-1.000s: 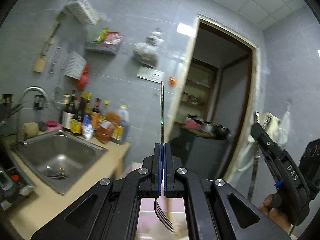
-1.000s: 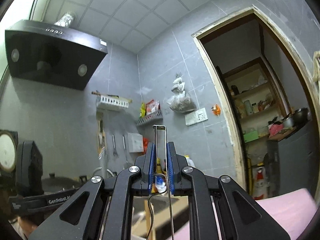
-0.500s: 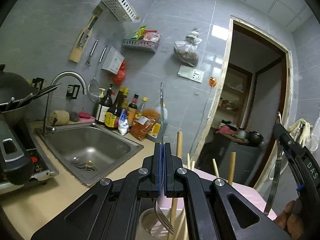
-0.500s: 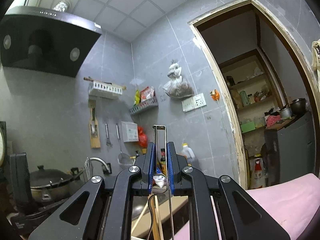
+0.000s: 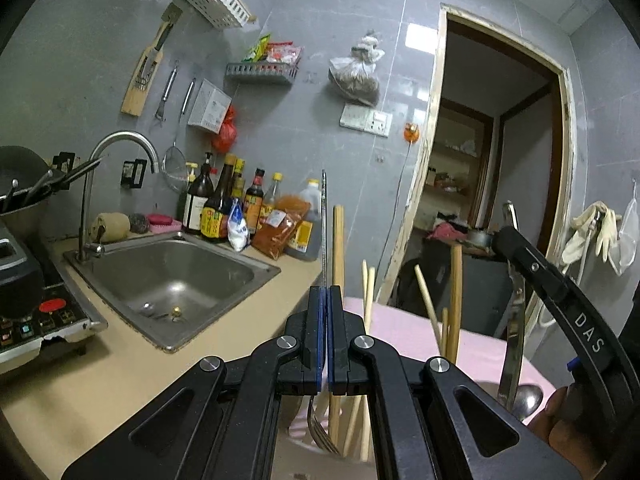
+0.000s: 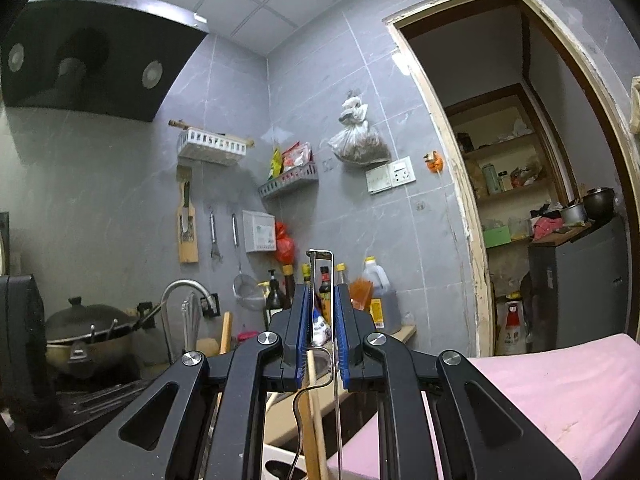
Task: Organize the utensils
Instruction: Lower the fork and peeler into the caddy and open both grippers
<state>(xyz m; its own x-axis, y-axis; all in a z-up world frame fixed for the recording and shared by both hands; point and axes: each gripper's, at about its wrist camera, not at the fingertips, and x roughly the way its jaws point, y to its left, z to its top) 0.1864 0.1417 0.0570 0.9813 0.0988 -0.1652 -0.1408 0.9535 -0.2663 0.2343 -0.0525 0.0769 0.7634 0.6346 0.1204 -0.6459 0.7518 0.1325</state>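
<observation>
My left gripper [image 5: 324,292] is shut on a metal fork [image 5: 323,224], held edge-on with its handle pointing up and its tines hanging below the jaws. Under it stand several wooden chopsticks and spoon handles [image 5: 454,300] in a holder that is mostly hidden. My right gripper [image 6: 322,292] is shut on a metal spoon [image 6: 321,300] by its flat handle; in the left wrist view the spoon [image 5: 514,332] hangs bowl down at the right, held by the right gripper [image 5: 516,248].
A pink cloth [image 6: 552,380] covers the surface below. A steel sink [image 5: 168,276] with a tap, sauce bottles [image 5: 224,208] and a stove [image 5: 24,312] sit on the counter to the left. A doorway [image 5: 496,160] opens at the right.
Both grippers have tilted down and come lower. The wooden utensil handles have come into the left wrist view under the fork. Both grips are unchanged.
</observation>
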